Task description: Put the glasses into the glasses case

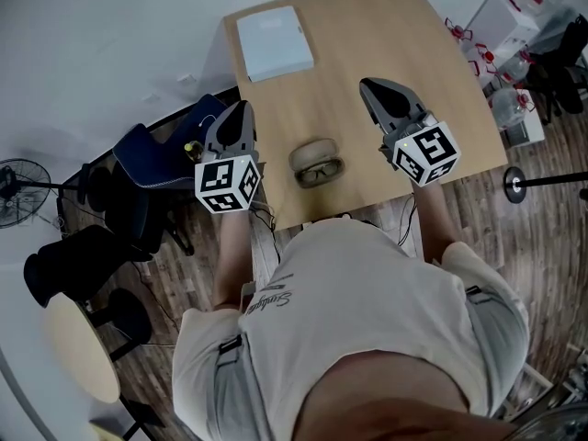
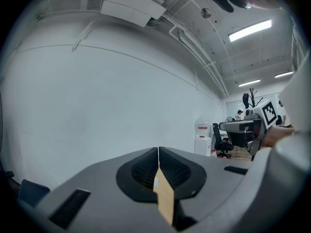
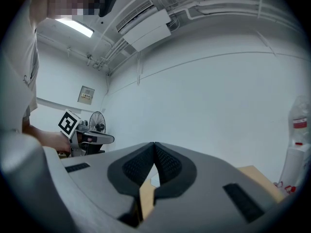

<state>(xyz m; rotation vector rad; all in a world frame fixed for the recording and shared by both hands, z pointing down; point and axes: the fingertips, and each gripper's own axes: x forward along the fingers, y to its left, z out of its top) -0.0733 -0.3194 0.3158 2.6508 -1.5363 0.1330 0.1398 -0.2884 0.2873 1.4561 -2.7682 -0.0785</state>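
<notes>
An open tan glasses case point(image 1: 316, 155) lies near the front edge of the wooden table point(image 1: 367, 35). Dark-framed glasses point(image 1: 322, 170) rest in its nearer half. My left gripper point(image 1: 243, 108) is held left of the case, over the table's left edge. Its jaws are shut with nothing between them. My right gripper point(image 1: 368, 84) is held right of the case and a little farther back, also shut and empty. Both gripper views look at a white wall, and the left gripper point(image 2: 158, 149) and right gripper point(image 3: 154, 143) each show their jaws meeting at the tip. Neither view shows the case.
A white flat box point(image 1: 274, 42) lies at the table's far left corner. Dark chairs point(image 1: 147, 168) and a fan point(image 1: 18, 186) stand left of the table, with a round stool point(image 1: 83, 347) nearer. Bottles and bags point(image 1: 510, 67) sit at the right.
</notes>
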